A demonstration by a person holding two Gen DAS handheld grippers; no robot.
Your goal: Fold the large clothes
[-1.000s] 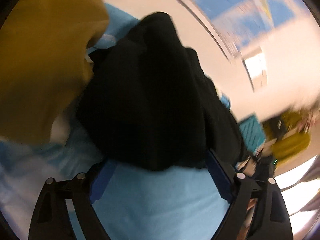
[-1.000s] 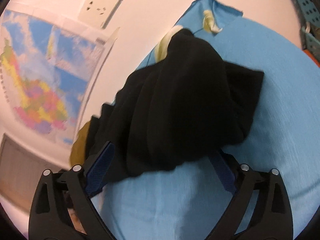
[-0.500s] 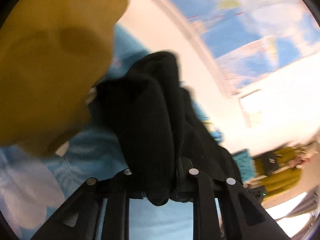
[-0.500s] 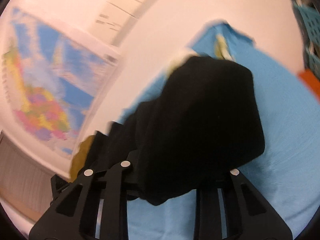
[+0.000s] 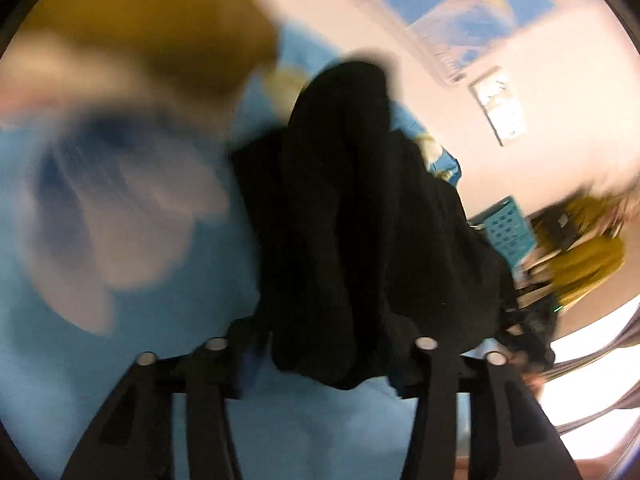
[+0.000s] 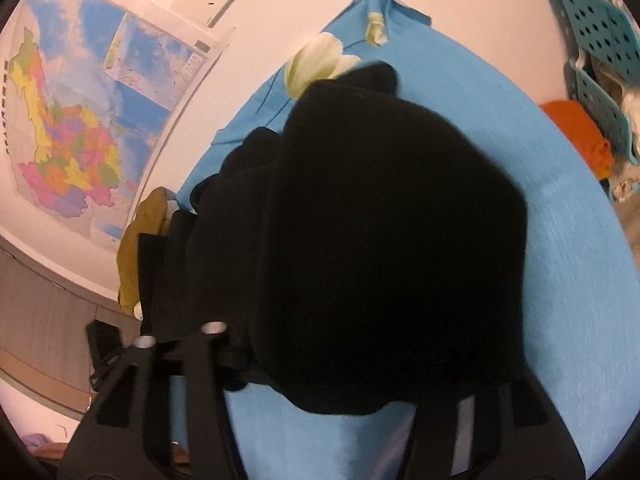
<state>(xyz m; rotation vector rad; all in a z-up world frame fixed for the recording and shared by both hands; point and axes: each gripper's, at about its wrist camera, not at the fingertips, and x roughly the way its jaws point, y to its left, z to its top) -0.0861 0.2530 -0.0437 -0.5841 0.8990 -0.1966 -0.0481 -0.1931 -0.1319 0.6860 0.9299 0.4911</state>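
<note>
A large black garment (image 5: 352, 216) (image 6: 380, 240) hangs bunched between both grippers above a blue bed sheet (image 5: 120, 360) (image 6: 560, 220). My left gripper (image 5: 320, 356) is shut on one edge of the black garment; the cloth spills over its fingers. My right gripper (image 6: 320, 360) is shut on another edge, and the cloth hides its right finger's tip. The garment is lifted, and its far part trails toward the wall.
A mustard garment (image 5: 140, 12) (image 6: 140, 232) lies on the sheet at the left. A map (image 6: 80, 112) hangs on the wall. A teal perforated basket (image 6: 600, 52) (image 5: 506, 232) and an orange cloth (image 6: 580, 136) lie at the bed's right side.
Both grippers were open a second ago and have closed on the black garment's near edge. They have since lifted it, and the left view swings and blurs.
</note>
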